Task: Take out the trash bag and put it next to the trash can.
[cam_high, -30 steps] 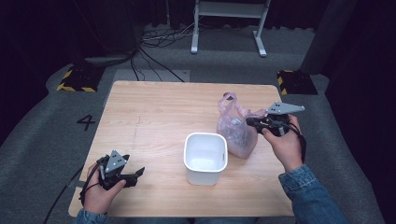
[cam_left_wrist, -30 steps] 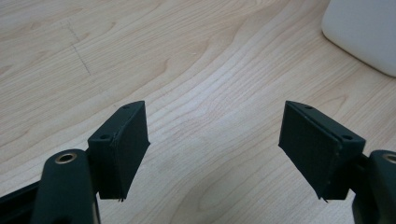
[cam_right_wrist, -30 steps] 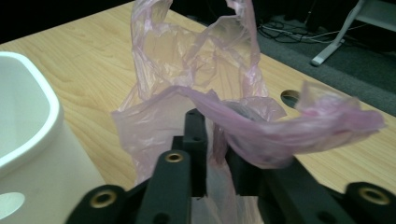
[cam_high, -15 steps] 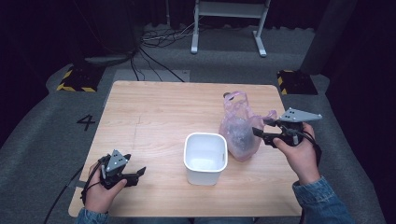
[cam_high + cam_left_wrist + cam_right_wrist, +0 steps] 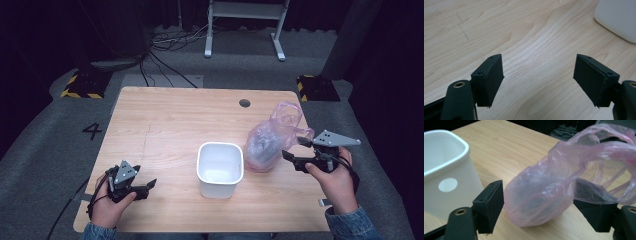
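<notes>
At the near left corner of the worktop, the left hand-held gripper is held low with its jaws spread wide over bare wood, nothing between them. Near the middle, a white tub is seen standing upright. Just beside it on the right, a pink plastic bag is set on the worktop. The right hand-held gripper is found at the bag, its jaws having just been opening and now wide, with the bag's film between them and draped over one jaw.
</notes>
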Demonstrator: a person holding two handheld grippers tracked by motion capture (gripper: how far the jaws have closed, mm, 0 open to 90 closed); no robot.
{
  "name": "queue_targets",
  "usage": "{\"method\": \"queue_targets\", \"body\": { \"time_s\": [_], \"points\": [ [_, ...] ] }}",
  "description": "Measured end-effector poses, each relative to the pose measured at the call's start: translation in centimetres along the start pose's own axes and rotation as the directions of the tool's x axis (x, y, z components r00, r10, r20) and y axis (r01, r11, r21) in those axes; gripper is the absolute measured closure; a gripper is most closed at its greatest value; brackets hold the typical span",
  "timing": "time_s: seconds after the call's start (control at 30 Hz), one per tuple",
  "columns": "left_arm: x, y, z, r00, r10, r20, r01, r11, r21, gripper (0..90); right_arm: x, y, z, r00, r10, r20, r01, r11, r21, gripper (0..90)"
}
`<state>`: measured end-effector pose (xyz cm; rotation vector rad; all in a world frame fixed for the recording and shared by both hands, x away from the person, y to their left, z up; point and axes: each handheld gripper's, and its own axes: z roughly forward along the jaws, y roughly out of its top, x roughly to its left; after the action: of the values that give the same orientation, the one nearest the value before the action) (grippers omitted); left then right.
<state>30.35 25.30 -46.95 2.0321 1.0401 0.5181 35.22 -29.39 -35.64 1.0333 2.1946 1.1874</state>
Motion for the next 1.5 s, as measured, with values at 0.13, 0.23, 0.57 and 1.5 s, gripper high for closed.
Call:
{"method": "queue_targets", "body": {
  "time_s": [0.13, 0.23, 0.57, 1.5],
  "points": [
    [0.0, 0.0, 0.1, 1.0000, 0.006, -0.004, -0.006, 1.0000, 0.005, 23.5, -0.2, -1.4, -0.5, 0.9996, 0.021, 0.019, -0.021, 1.000, 0.021, 24.8],
    [0.0, 0.1, 0.1, 0.9999, 0.011, -0.004, -0.011, 0.9999, 0.009, 23.5, -0.6, -2.6, -0.7, 0.9987, 0.041, 0.030, -0.042, 0.999, 0.031, 24.9],
    [0.3, -0.9, 0.2, 0.9999, -0.009, -0.009, 0.010, 0.9996, 0.028, 23.5, -1.2, -6.1, -0.6, 0.9973, 0.056, 0.048, -0.060, 0.994, 0.090, 23.3],
    [2.1, -3.4, 0.0, 0.9987, -0.045, -0.023, 0.047, 0.9930, 0.109, 20.1, -2.1, -14.2, 1.3, 0.9916, 0.091, 0.092, -0.106, 0.980, 0.167, 20.1]
  ]
}}
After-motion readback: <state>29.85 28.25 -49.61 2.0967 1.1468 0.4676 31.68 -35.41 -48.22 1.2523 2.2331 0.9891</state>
